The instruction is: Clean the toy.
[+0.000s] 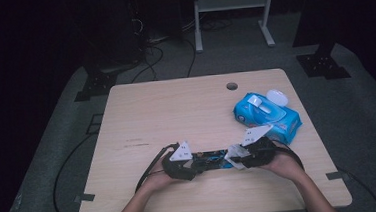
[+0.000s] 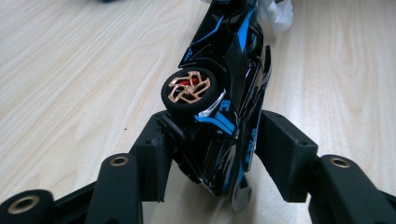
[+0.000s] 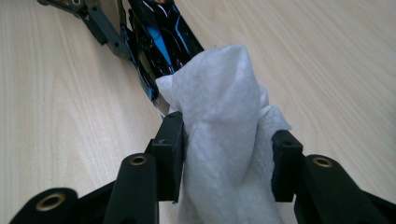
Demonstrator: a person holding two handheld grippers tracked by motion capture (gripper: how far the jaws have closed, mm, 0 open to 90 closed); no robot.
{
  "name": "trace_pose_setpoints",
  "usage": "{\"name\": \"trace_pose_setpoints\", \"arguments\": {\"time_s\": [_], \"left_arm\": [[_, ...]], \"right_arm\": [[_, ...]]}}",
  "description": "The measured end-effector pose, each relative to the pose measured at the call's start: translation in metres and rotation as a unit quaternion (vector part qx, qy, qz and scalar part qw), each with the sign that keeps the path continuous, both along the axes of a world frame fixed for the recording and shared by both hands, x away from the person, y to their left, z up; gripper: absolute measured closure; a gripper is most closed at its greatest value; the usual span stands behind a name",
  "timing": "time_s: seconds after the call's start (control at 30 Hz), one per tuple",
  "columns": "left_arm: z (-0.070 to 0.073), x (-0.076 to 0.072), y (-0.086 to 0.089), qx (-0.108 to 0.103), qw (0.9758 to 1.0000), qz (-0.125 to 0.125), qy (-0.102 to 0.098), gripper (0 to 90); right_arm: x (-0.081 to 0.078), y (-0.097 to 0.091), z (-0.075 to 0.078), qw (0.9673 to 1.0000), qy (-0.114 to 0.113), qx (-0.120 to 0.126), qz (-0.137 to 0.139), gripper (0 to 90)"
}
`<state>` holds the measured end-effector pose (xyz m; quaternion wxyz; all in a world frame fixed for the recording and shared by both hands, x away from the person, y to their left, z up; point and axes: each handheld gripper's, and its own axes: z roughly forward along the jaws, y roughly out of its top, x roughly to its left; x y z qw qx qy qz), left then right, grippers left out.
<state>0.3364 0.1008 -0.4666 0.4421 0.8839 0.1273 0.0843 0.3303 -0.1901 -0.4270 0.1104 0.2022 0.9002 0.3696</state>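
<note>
Both jaws grip, left the toy car (image 2: pixel 219 107), right the wipe (image 3: pixel 224 140), near the table's (image 1: pixel 176 107) front edge.

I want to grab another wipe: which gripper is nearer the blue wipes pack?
Right. The right gripper sits just in front of the wipes pack; the left gripper is farther along the toy car.

My left hand-held gripper (image 2: pixel 212 154) has its two black jaws clamped on the near end of a glossy black toy racing car with bright blue stripes (image 2: pixel 224 93), each pad pressing a flank of the body. The car is tipped on its side, so one black rubber wheel with a copper-coloured spoked rim (image 2: pixel 189 91) faces up at me. Its body runs away toward the far edge of the pale wood-grain tabletop (image 2: pixel 70 70), where a crumpled white wipe (image 2: pixel 279 13) touches its far end.
</note>
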Motion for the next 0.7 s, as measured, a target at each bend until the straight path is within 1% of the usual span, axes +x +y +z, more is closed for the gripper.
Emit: {"name": "trace_pose_setpoints", "arguments": {"time_s": [0.1, 0.13, 0.2, 0.27, 0.33, 0.4, 0.53, 0.6, 0.63, 0.67, 0.7], "left_arm": [[0.001, -0.002, 0.0, -0.002, 1.0, -0.003, 0.0, 43.9], [0.002, -0.003, 0.0, -0.003, 1.0, -0.005, 0.0, 43.9], [0.001, -0.004, -0.001, 0.002, 1.0, -0.007, 0.0, 44.2], [0.002, -0.005, 0.0, 0.001, 1.0, -0.007, 0.0, 44.4], [0.003, -0.004, 0.001, -0.006, 1.0, -0.008, -0.001, 46.0], [0.004, -0.004, 0.002, -0.009, 0.9999, -0.006, 0.0, 47.3], [0.005, -0.003, 0.005, -0.02, 0.9998, -0.005, 0.006, 52.8], [0.005, -0.004, 0.005, -0.019, 0.9998, -0.006, 0.005, 53.5], [0.005, -0.004, 0.004, -0.018, 0.9998, -0.007, 0.003, 53.5], [0.006, -0.004, 0.004, -0.02, 0.9998, -0.009, 0.003, 54.2], [0.006, -0.004, 0.004, -0.019, 0.9997, -0.012, 0.003, 54.5]], "right_arm": [[-0.003, -0.001, 0.002, 1.0, -0.005, 0.002, 0.002, 54.5], [-0.006, -0.003, 0.005, 0.9999, -0.009, 0.009, -0.001, 57.5], [-0.007, -0.005, 0.008, 0.9998, -0.006, 0.015, -0.008, 60.0], [-0.008, -0.007, 0.01, 0.9996, 0.0, 0.024, -0.017, 64.8], [-0.009, -0.008, 0.013, 0.9991, 0.001, 0.034, -0.026, 72.6], [-0.009, -0.006, 0.016, 0.9984, 0.008, 0.047, -0.032, 76.5], [-0.008, 0.009, 0.02, 0.9974, 0.003, 0.06, -0.04, 80.7], [-0.008, 0.021, 0.02, 0.9971, 0.005, 0.063, -0.042, 81.4], [-0.008, 0.021, 0.02, 0.9971, 0.005, 0.063, -0.042, 81.4], [-0.008, 0.033, 0.019, 0.997, 0.004, 0.065, -0.041, 81.7], [-0.008, 0.038, 0.018, 0.9968, 0.007, 0.069, -0.04, 81.7]]}}
